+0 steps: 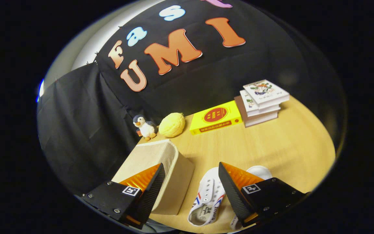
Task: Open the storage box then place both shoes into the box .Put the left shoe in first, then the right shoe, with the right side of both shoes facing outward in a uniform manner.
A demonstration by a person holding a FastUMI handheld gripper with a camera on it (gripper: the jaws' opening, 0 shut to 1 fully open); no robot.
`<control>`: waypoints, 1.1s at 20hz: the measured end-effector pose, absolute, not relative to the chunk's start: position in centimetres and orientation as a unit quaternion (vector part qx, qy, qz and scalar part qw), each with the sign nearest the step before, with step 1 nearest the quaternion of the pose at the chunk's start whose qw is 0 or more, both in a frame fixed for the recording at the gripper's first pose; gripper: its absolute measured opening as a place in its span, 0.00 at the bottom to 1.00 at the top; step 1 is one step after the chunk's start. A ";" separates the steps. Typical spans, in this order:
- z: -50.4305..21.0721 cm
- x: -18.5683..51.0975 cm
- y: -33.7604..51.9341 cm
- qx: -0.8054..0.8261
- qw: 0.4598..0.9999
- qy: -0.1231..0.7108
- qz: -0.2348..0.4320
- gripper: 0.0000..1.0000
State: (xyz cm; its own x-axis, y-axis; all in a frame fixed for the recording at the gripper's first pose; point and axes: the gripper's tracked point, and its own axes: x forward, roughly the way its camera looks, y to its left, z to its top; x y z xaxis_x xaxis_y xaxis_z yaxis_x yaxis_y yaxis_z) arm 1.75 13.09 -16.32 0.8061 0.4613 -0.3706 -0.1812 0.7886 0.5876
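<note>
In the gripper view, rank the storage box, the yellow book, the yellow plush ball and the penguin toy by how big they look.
1. Storage box, though it sits nearest the open tongs, which inflates it.
2. Yellow book.
3. Yellow plush ball.
4. Penguin toy, only slightly smaller than the ball.

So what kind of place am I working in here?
Likely a staged demo booth, not a real home: a wooden table backed by black cloth, with props like stacked books and a plush penguin. The open gripper hovers over the beige storage box and white shoe.
</note>
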 end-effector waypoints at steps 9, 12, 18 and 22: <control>-19.1 0.6 20.7 0.404 0.807 0.339 0.267 0.98; -19.3 0.0 23.2 0.441 0.769 0.358 0.293 0.98; -19.1 -1.3 25.7 0.493 0.713 0.382 0.320 0.96; -18.7 -1.5 25.5 0.504 0.704 0.388 0.316 0.77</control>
